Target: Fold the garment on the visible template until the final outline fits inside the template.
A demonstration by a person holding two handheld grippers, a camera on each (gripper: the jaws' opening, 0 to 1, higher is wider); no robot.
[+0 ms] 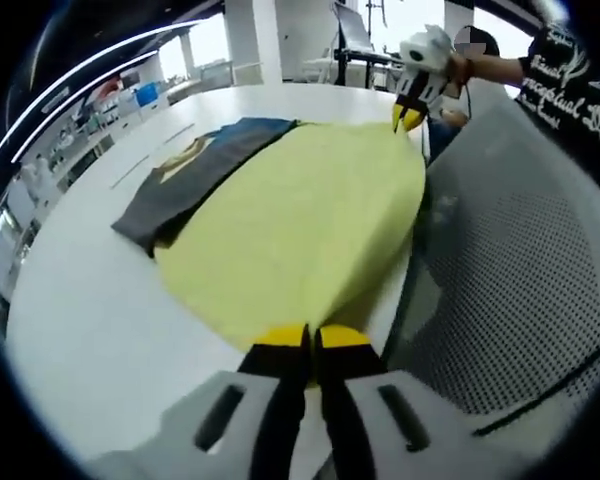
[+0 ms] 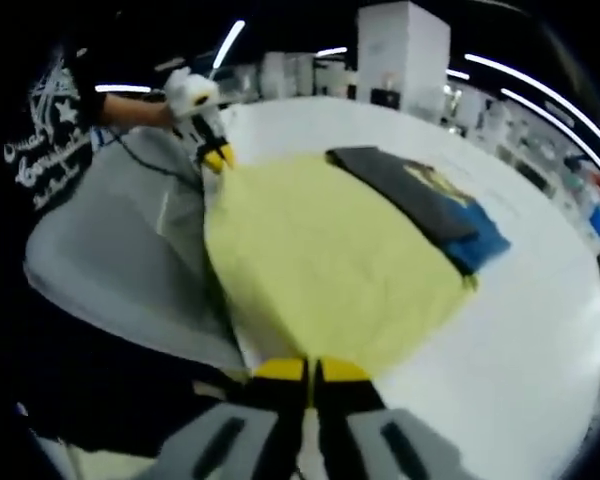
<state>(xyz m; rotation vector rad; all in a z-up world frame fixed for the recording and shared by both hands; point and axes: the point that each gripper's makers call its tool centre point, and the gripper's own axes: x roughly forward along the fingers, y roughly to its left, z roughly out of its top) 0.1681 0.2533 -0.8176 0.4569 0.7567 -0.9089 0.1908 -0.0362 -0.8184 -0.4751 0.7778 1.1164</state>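
Left gripper view: the left gripper, with yellow-tipped black jaws pressed together, pinches the near edge of a pale yellow cloth sheet spread flat on a round white table. The dark grey folded garment with a blue end and a yellow print lies along the sheet's far left side, partly on the sheet and partly on the table. The right gripper meets the sheet's far corner; its yellow tips sit close together on the cloth edge. A grey perforated chair back stands just beside the table on the right.

Right gripper view: the right gripper has its jaws closed on the sheet at the near edge. The garment rests on the sheet's right side, its blue end reaching the table. The left gripper grips the far corner.
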